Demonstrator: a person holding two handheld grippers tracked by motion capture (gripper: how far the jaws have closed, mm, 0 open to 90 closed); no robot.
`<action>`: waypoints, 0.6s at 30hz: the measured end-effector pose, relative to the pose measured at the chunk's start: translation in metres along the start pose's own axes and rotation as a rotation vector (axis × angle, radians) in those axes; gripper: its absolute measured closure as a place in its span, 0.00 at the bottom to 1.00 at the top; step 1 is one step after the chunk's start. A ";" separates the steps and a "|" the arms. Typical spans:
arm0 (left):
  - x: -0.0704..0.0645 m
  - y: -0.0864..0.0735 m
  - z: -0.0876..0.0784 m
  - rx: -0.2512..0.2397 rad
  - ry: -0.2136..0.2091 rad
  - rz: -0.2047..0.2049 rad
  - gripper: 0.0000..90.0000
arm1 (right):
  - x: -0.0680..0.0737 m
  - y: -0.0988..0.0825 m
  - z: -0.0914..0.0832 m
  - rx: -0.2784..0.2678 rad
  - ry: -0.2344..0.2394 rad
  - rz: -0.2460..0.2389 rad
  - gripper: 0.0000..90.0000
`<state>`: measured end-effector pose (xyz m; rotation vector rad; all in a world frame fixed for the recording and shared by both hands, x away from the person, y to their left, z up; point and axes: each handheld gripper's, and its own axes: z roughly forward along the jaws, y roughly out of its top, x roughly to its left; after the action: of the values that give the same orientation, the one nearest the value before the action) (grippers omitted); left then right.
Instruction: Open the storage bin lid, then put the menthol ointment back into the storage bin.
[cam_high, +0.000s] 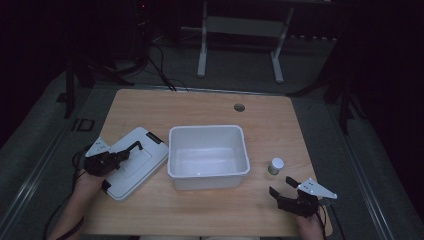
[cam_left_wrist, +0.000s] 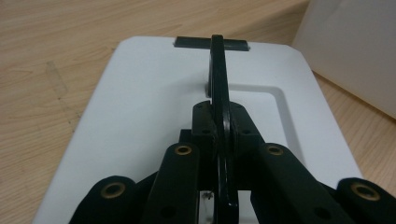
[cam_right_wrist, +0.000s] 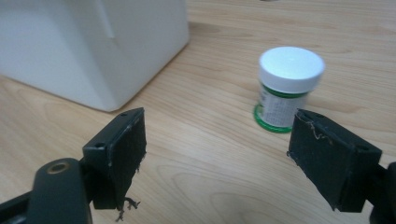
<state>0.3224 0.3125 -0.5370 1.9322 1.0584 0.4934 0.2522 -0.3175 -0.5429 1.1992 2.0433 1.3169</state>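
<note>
Lid on wooden table, dim room; left jaws clenched, right jaws released.

1. In the left gripper view, the closed jaws hide the middle of the white lid; its near end runs off the bottom edge.
2. The white bin is cut off at that view's upper right.
3. The bin is cropped at the right gripper view's upper left.
4. The label print on the small jar is too blurred to read.
5. In the high view, both forearms leave the bottom edge.
</note>
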 end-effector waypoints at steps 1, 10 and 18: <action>0.000 0.000 0.000 -0.001 0.003 -0.004 0.92 | -0.001 0.000 -0.001 0.009 -0.010 0.005 0.21; 0.003 0.003 -0.001 0.008 -0.005 -0.049 0.88 | -0.006 0.004 -0.007 0.044 -0.016 0.010 0.15; 0.006 0.008 -0.005 -0.010 -0.032 -0.066 0.79 | -0.017 0.019 -0.008 0.038 -0.019 0.021 0.14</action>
<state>0.3260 0.3181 -0.5278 1.8843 1.0941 0.4291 0.2631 -0.3327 -0.5241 1.2489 2.0559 1.2766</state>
